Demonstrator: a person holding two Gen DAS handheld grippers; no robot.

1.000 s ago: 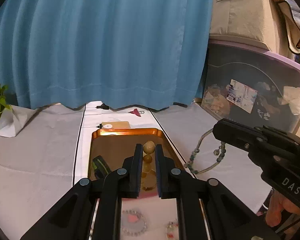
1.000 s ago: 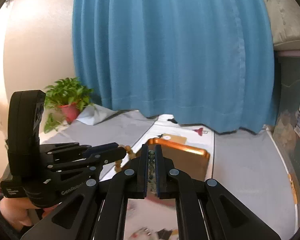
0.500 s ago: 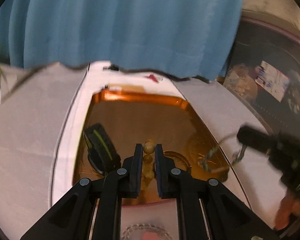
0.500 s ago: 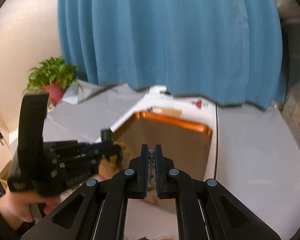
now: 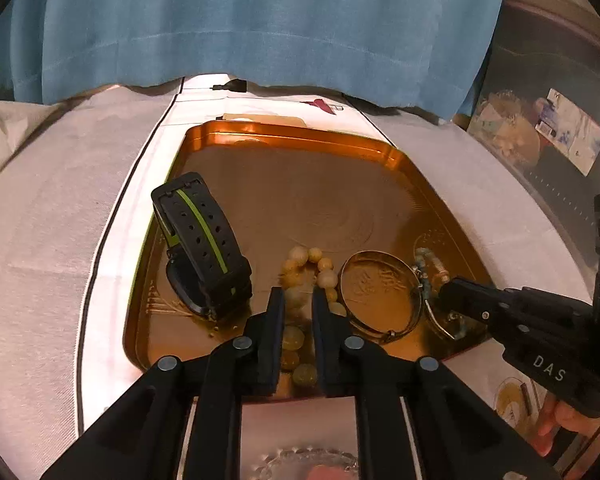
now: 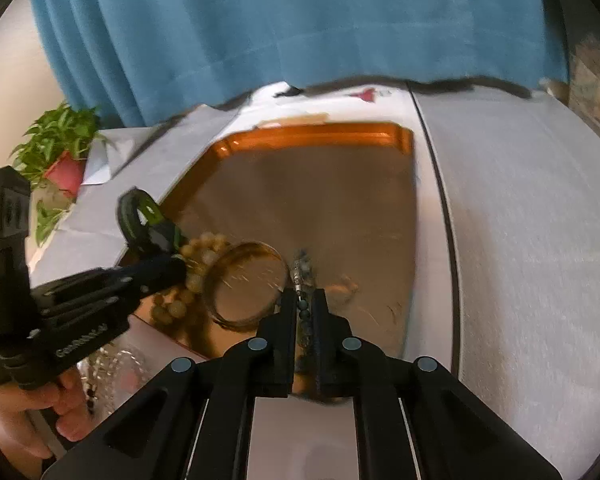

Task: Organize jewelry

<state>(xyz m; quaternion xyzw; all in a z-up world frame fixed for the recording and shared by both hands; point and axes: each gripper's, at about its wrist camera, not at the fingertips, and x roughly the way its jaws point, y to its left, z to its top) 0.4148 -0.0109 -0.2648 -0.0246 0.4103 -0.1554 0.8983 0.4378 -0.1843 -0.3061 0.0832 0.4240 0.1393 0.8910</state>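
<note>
A copper tray holds a black watch with a green stripe, a gold bangle, a yellow bead bracelet and a grey-blue bead necklace. My left gripper is low over the tray's near end, shut on the yellow bead bracelet, whose beads rest on the tray. My right gripper is shut on the bead necklace, its free end lying on the tray by the bangle.
A blue curtain hangs behind the table. A potted plant stands at the far left. A dark storage bin is at the right. A clear bead bracelet lies on the white mat near the tray's front edge.
Both grippers have come down from above the table to the tray's near end, carrying the bracelet and necklace, which now touch the tray.
</note>
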